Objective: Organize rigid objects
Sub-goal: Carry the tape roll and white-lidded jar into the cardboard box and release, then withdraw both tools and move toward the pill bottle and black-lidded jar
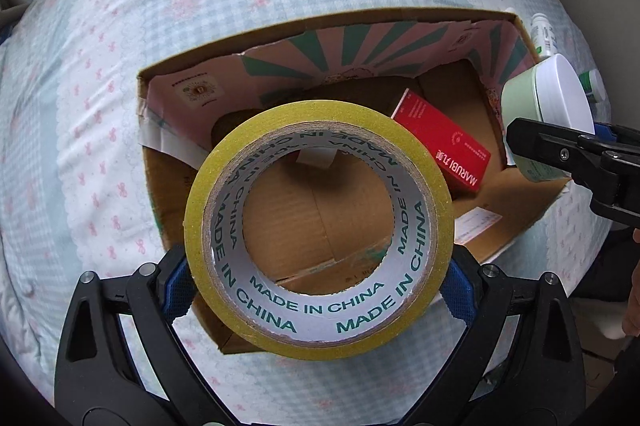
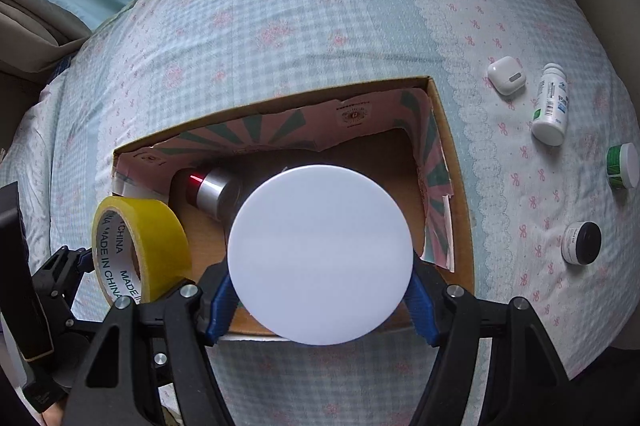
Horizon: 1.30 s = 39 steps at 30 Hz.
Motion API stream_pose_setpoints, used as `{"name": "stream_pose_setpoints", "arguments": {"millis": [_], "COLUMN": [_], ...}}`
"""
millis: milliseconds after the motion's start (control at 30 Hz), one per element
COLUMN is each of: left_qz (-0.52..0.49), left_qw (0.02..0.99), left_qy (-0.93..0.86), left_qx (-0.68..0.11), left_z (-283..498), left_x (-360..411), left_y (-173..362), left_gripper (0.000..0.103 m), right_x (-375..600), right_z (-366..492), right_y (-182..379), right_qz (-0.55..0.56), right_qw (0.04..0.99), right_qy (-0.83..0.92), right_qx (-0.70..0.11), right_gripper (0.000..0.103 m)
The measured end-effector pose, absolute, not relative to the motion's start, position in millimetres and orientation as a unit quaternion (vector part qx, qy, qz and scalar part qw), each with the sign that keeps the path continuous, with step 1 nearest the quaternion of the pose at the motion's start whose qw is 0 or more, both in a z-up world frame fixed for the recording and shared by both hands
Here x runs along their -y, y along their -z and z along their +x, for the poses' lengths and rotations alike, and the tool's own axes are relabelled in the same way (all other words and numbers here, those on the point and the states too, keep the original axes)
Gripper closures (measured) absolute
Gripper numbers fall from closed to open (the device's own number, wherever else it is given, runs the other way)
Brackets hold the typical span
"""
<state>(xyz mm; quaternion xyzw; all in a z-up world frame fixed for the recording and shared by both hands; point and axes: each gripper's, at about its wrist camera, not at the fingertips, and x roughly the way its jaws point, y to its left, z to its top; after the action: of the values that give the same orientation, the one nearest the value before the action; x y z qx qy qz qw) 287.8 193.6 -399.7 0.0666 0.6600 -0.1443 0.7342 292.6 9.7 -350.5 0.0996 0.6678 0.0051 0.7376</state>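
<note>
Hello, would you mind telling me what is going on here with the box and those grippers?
A person is packing loose items into a cardboard box on a bed. The left gripper holds a roll of yellow tape over the box, and the right gripper holds a white-lidded jar above it. A red carton already lies inside; an earbud case and pill bottle wait outside.

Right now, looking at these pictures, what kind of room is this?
Probably a bedroom: the cardboard box sits on a bed covered in a gingham floral bedsheet. Small toiletries lie on it, such as a white pill bottle and an earbud case.
</note>
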Motion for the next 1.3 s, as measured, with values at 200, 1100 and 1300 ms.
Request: {"name": "stream_pose_setpoints", "arguments": {"millis": [200, 1100, 1300], "left_qz": [0.083, 0.099, 0.092], "left_qw": [0.727, 0.746, 0.751], "left_qy": [0.143, 0.139, 0.138], "left_qx": [-0.667, -0.644, -0.639], "left_z": [292, 302, 283], "left_x": [-187, -189, -198], "left_y": [430, 398, 371], "left_gripper": [0.007, 0.000, 0.000], "right_x": [-6, 19, 17], "right_z": [298, 308, 301], "right_y": [379, 379, 358], "right_qz": [0.098, 0.134, 0.135], "right_qw": [0.733, 0.741, 0.745], "right_qy": [-0.002, 0.021, 0.021], "right_qx": [-0.673, -0.658, -0.653], "right_gripper": [0.037, 0.000, 0.000]}}
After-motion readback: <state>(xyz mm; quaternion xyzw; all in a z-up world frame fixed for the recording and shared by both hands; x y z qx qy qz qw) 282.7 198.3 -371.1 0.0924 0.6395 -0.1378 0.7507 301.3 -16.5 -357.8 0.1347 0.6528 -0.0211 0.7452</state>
